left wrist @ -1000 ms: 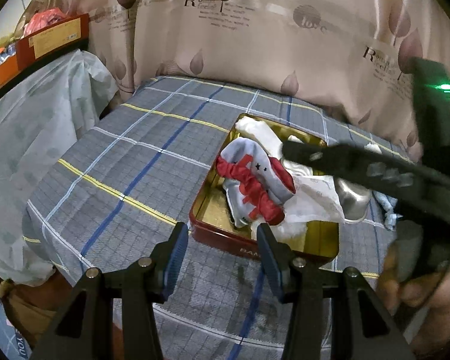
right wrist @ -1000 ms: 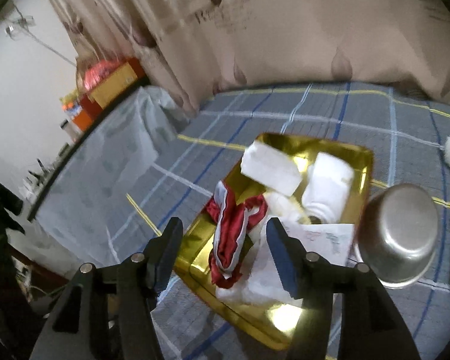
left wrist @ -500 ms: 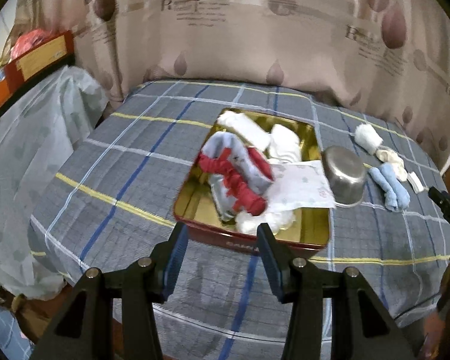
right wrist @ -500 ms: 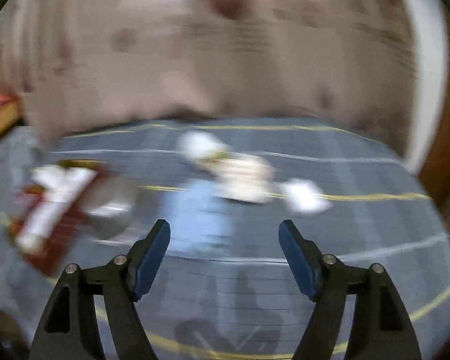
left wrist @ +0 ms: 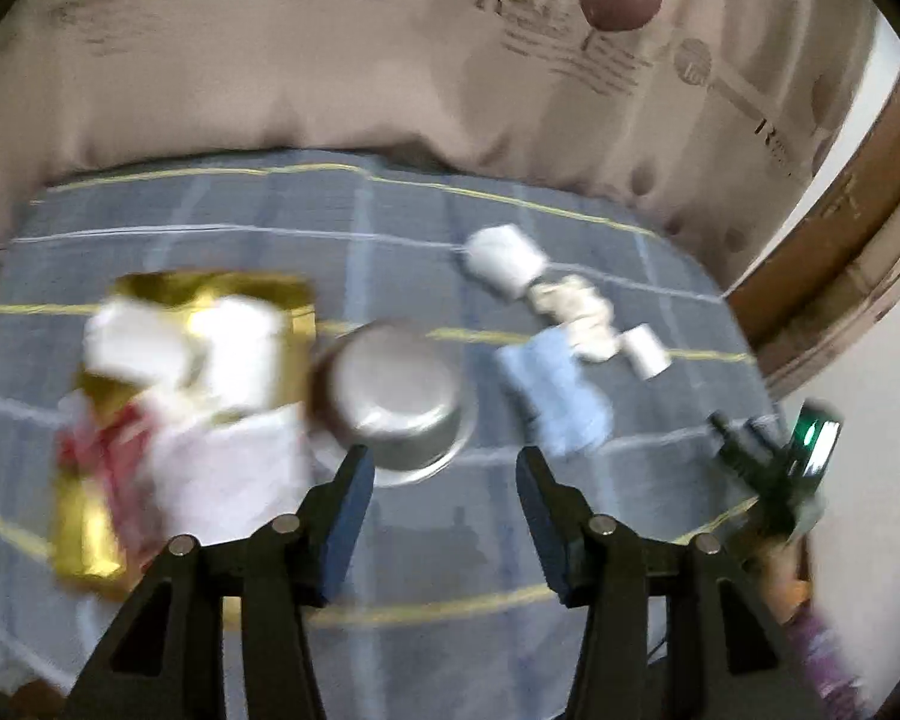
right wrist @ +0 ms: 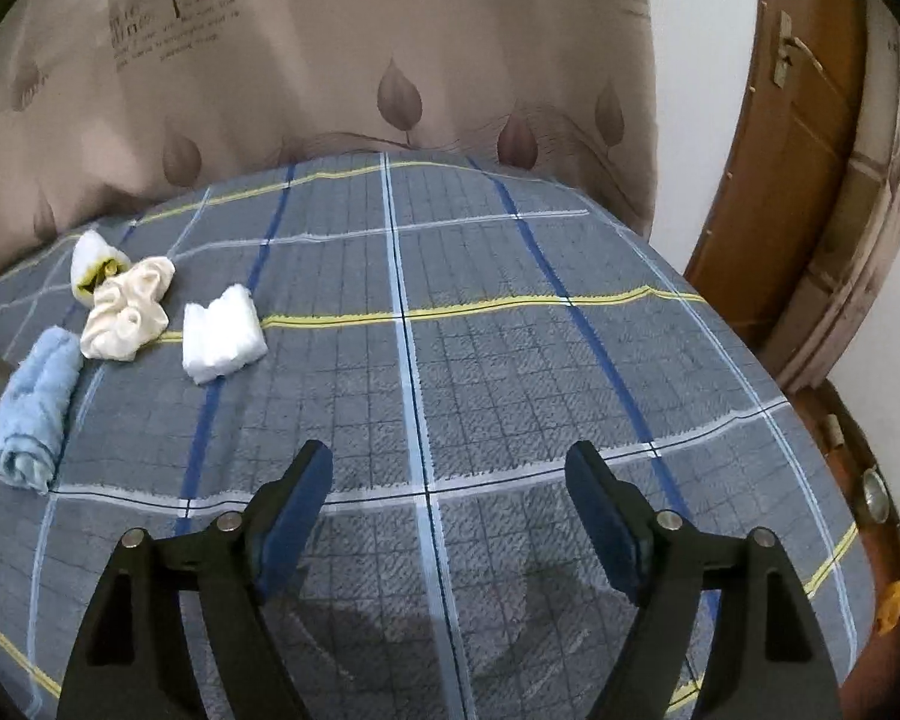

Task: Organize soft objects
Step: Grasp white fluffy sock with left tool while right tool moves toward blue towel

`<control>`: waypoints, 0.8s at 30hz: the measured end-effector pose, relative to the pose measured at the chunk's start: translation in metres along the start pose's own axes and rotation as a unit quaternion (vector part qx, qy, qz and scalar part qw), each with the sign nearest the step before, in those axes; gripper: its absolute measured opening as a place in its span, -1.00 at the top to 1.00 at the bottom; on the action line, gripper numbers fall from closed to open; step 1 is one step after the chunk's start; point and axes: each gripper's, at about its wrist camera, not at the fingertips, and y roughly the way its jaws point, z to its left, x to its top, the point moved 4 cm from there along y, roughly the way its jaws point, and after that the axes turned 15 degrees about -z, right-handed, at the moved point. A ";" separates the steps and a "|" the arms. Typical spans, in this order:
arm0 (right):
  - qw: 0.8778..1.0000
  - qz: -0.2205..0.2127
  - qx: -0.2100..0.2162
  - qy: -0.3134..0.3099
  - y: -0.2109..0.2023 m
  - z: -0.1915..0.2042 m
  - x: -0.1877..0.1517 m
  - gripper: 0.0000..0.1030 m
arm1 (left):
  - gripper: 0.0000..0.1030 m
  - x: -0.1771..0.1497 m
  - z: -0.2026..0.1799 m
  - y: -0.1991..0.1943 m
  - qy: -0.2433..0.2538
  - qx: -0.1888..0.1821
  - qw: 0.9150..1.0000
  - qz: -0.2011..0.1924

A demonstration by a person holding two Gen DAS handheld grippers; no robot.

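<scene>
Two hand-held tongs hang above a table under a grey plaid cloth [right wrist: 510,372], both with their blue-padded fingers spread apart and nothing between them. The right gripper [right wrist: 450,492] faces a bare stretch of cloth, and the soft things it needs lie off to its left, well apart from its tips: a folded white cloth [right wrist: 223,333], just beside it a crumpled cream cloth [right wrist: 127,312], behind that a white roll with a yellowish core [right wrist: 93,261], and nearest the edge a rolled light blue towel [right wrist: 35,405]. The left gripper [left wrist: 444,504] looks over a blurred scene: a steel bowl [left wrist: 399,402] sits just ahead of its tips, and to the left of the bowl a gold tray [left wrist: 90,546] already holds white cloths and a red and white item, too smeared to name. The same loose cluster lies to the right of the bowl, with the right tong's body at the far right edge of this view. The likely step is reaching for one loose piece to bring to the tray. To do it well, the right tong should swing left, centre its open fingers over a single piece such as the white fold, come down until the pads straddle its bulk, and close on the thick middle, not a loose edge, so it lifts without unrolling or dragging its neighbour.
</scene>
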 end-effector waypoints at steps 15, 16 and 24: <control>0.998 -0.009 0.054 0.035 -0.004 -0.002 0.002 -0.57 | -0.07 0.074 -0.030 0.239 -0.156 -0.059 0.974 0.151; 0.998 -0.008 0.059 0.035 -0.003 -0.001 0.002 -0.57 | -0.07 0.076 -0.029 0.243 -0.162 -0.059 0.973 0.151; 0.996 -0.015 0.077 0.047 -0.005 -0.002 0.003 -0.57 | -0.07 0.080 -0.010 0.278 -0.205 -0.020 0.967 0.152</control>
